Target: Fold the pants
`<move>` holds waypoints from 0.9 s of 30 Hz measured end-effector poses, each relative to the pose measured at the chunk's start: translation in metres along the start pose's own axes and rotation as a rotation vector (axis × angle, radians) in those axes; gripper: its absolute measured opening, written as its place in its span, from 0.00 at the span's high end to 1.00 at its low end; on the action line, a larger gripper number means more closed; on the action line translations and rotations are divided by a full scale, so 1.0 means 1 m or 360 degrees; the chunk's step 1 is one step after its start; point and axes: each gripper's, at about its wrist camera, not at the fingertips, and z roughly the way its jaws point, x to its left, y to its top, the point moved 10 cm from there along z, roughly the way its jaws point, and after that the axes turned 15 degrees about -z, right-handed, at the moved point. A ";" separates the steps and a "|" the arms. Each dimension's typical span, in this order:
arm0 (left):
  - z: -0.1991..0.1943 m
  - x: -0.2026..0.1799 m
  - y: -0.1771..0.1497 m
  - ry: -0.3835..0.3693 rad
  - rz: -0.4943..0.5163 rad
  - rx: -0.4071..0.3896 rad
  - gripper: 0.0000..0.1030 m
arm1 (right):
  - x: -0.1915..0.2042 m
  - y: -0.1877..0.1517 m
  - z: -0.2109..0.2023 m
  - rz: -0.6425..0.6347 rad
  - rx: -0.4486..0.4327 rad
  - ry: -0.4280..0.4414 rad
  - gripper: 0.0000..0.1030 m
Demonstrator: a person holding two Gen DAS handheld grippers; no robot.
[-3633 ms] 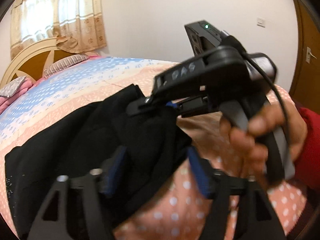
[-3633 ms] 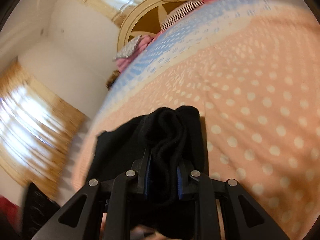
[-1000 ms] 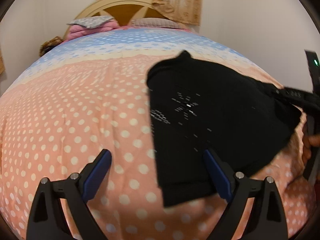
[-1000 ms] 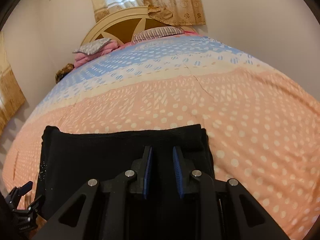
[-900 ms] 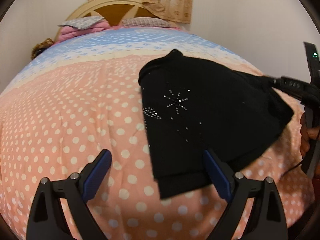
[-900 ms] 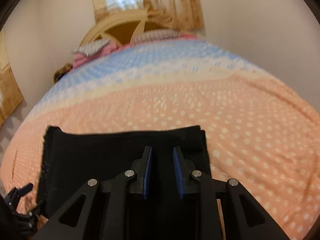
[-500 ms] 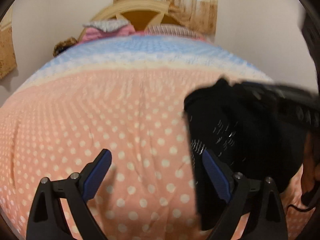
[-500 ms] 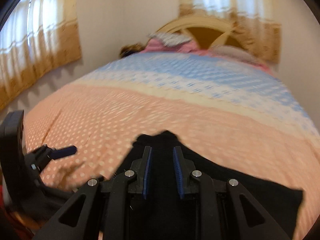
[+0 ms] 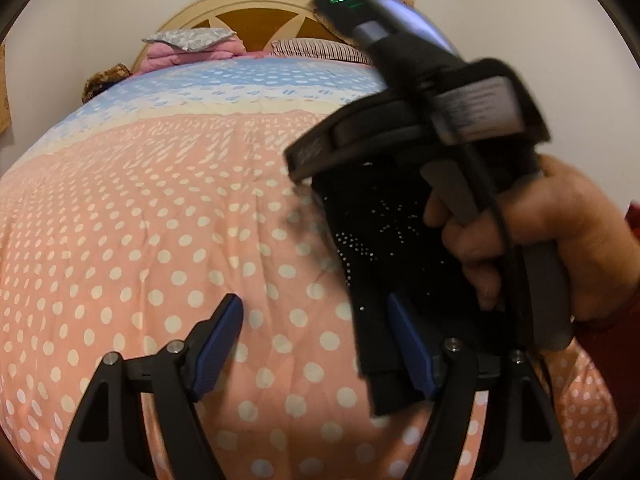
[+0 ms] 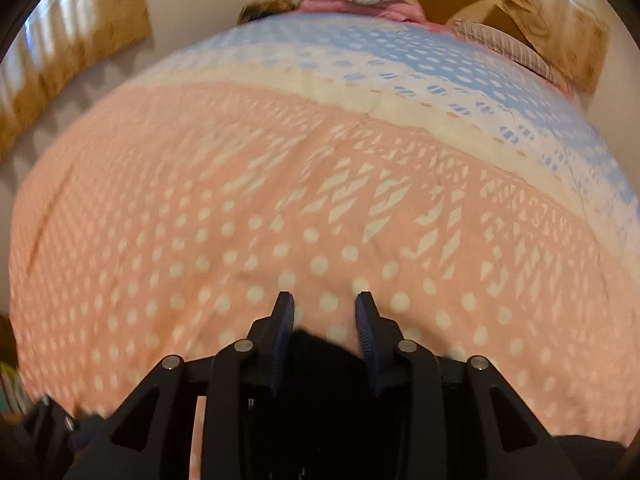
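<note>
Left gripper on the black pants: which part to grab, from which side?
Take the near bottom edge of the black pants, coming from the left over the polka-dot bedspread. The folded layers stack there, exposed; the left gripper is open alongside. The right hand crowds the other side.

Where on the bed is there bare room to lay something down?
Free: the pink dotted quilt left of the black pants, up to the pillows. Crowded: the near right edge, where the pants, right claw and hand bunch together.
</note>
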 end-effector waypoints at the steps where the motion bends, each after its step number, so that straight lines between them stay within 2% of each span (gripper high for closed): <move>1: -0.001 0.002 0.001 -0.0007 -0.0016 0.0009 0.22 | -0.002 0.002 -0.004 0.0031 -0.0037 0.0011 0.67; 4: 0.000 0.004 0.010 0.0023 -0.0038 0.0041 0.21 | -0.010 0.010 -0.040 0.0159 -0.0287 0.0044 0.67; 6: -0.001 0.003 0.020 0.0075 -0.0006 0.0012 0.21 | -0.019 0.007 -0.073 0.0248 -0.0437 0.0052 0.67; 9: -0.009 -0.007 0.036 0.0114 0.0074 -0.0070 0.20 | -0.039 -0.012 -0.112 0.0340 -0.0525 -0.0023 0.65; 12: -0.012 -0.024 0.048 0.0079 0.0135 -0.0112 0.15 | -0.069 -0.048 -0.140 0.0435 -0.0534 -0.0176 0.58; 14: -0.012 -0.042 0.054 0.0040 0.0176 -0.0137 0.13 | -0.095 -0.080 -0.156 0.0507 -0.0503 -0.0316 0.57; 19: 0.001 -0.073 0.057 -0.0023 0.0227 -0.0108 0.09 | -0.155 -0.157 -0.181 0.0758 -0.0415 -0.0534 0.57; 22: 0.012 -0.080 0.054 -0.0007 0.0235 -0.0074 0.09 | -0.184 -0.193 -0.194 0.0910 -0.0396 -0.0586 0.57; 27: 0.020 -0.080 0.032 -0.0003 0.0218 0.0039 0.09 | -0.200 -0.241 -0.193 0.1079 -0.0360 -0.0536 0.57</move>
